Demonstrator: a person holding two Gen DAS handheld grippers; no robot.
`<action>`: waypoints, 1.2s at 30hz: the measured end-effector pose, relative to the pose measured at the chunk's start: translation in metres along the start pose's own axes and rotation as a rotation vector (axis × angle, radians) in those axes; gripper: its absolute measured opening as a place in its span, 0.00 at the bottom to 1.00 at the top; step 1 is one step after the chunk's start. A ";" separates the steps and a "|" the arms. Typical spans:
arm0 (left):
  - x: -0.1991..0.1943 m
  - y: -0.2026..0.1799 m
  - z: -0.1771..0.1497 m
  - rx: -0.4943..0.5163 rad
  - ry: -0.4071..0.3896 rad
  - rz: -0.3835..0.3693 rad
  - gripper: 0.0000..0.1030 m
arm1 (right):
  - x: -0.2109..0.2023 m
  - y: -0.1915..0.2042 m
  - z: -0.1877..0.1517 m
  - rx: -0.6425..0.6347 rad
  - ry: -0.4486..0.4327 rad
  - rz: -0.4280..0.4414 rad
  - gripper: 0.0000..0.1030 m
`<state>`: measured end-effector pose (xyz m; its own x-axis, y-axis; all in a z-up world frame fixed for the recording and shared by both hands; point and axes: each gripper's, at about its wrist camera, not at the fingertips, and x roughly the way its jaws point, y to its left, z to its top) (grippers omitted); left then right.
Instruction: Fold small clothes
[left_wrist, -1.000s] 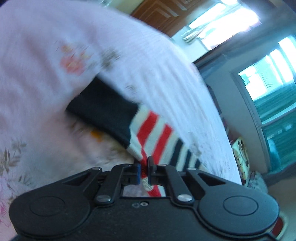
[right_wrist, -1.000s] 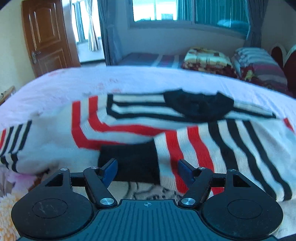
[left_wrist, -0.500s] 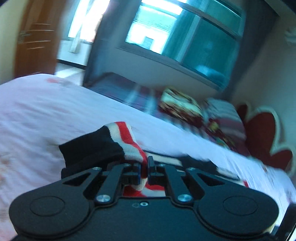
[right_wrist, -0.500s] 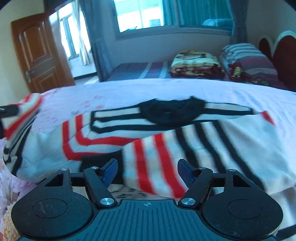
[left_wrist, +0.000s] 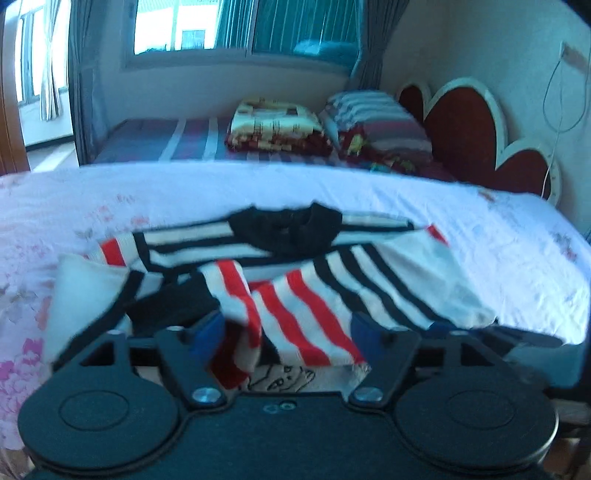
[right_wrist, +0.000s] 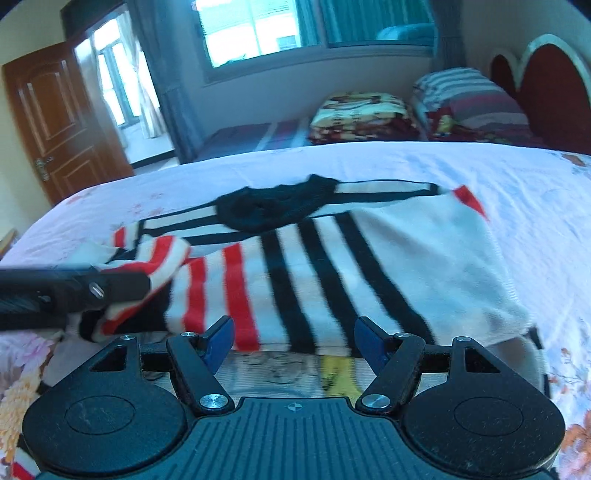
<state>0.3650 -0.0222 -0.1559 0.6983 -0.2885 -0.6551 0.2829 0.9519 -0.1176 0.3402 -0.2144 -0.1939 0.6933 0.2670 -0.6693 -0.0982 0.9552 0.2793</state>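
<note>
A small knit sweater (left_wrist: 332, 266) with red, black and white stripes and a black collar (left_wrist: 284, 230) lies on the bed, both sleeves folded across its body. My left gripper (left_wrist: 288, 332) is open, jaws wide apart, just above the left sleeve (left_wrist: 236, 291), which lies loose between them. My right gripper (right_wrist: 293, 338) is open and empty at the sweater's (right_wrist: 332, 266) near hem. The left gripper also shows in the right wrist view (right_wrist: 122, 284), at the left sleeve (right_wrist: 155, 258).
The bed has a pale floral sheet (left_wrist: 498, 236). Folded blankets (left_wrist: 273, 125) and a striped pillow (left_wrist: 376, 122) lie on a second bed behind. A red heart-shaped headboard (left_wrist: 476, 129) is at right. A wooden door (right_wrist: 48, 122) stands at left.
My left gripper carried the left sleeve across the sweater's body, then opened and let it go. The right gripper stayed open at the near hem.
</note>
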 end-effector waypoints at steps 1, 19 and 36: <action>-0.005 0.002 0.003 -0.002 -0.012 0.007 0.74 | -0.001 0.005 0.001 -0.006 0.000 0.021 0.70; -0.011 0.131 -0.029 -0.292 0.091 0.351 0.71 | 0.055 0.129 0.015 -0.256 0.000 0.057 0.22; 0.038 0.112 -0.028 -0.247 0.144 0.279 0.66 | 0.026 -0.036 0.023 0.330 0.058 -0.008 0.06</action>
<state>0.4052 0.0759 -0.2148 0.6221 -0.0146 -0.7828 -0.0833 0.9929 -0.0847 0.3781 -0.2452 -0.2057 0.6507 0.2752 -0.7077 0.1501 0.8670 0.4752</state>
